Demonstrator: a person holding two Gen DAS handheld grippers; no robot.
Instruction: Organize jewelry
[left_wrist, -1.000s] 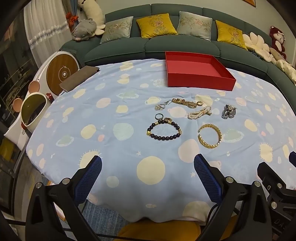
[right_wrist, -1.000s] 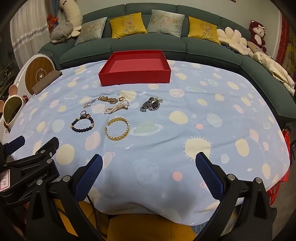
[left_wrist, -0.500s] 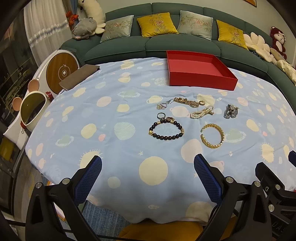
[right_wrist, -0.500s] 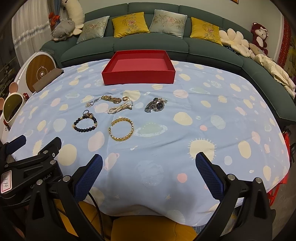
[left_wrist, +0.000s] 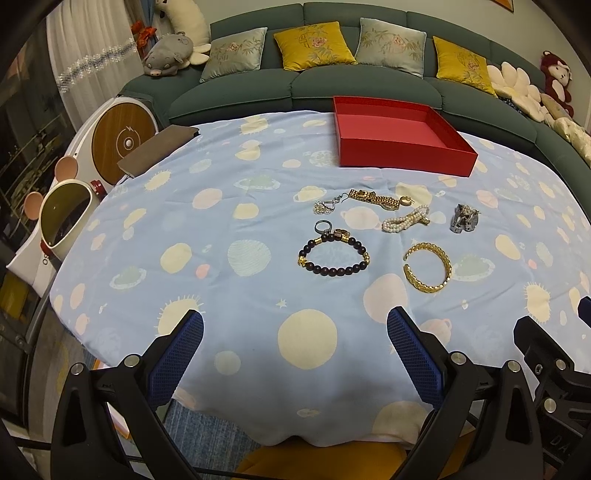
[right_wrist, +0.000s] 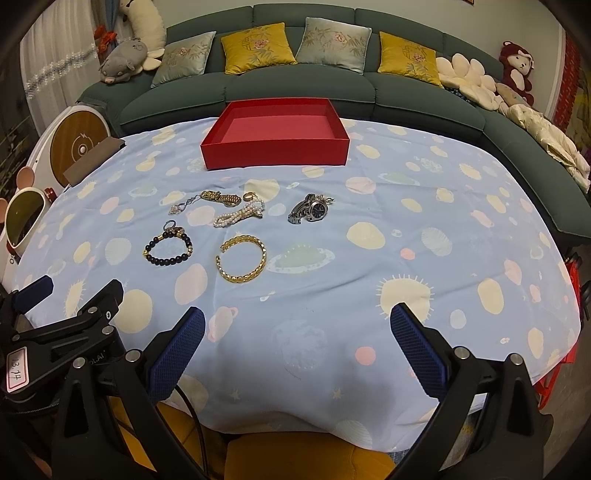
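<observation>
An empty red box (left_wrist: 402, 137) (right_wrist: 275, 133) stands at the far side of the blue patterned tablecloth (left_wrist: 221, 240). In front of it lie a dark bead bracelet (left_wrist: 333, 253) (right_wrist: 168, 250), a gold cuff bangle (left_wrist: 427, 266) (right_wrist: 242, 258), a pearl bracelet (left_wrist: 404, 219) (right_wrist: 238, 214), a gold chain bracelet (left_wrist: 373, 197) (right_wrist: 218, 196), a silver watch (left_wrist: 464, 218) (right_wrist: 311, 208), a silver ring (left_wrist: 322, 226) and a small silver pendant (left_wrist: 325, 206). My left gripper (left_wrist: 295, 354) and right gripper (right_wrist: 297, 350) are both open and empty above the table's near edge.
A green sofa (left_wrist: 365, 85) with cushions and soft toys curves behind the table. A brown pouch (left_wrist: 157, 149) lies at the table's far left edge. A white round appliance (left_wrist: 122, 138) and a white bin (left_wrist: 62, 218) stand left of the table. My left gripper also shows in the right wrist view (right_wrist: 66, 321).
Both grippers have moved slightly toward the table and the jewelry looks a little nearer. Nothing on the table has moved.
</observation>
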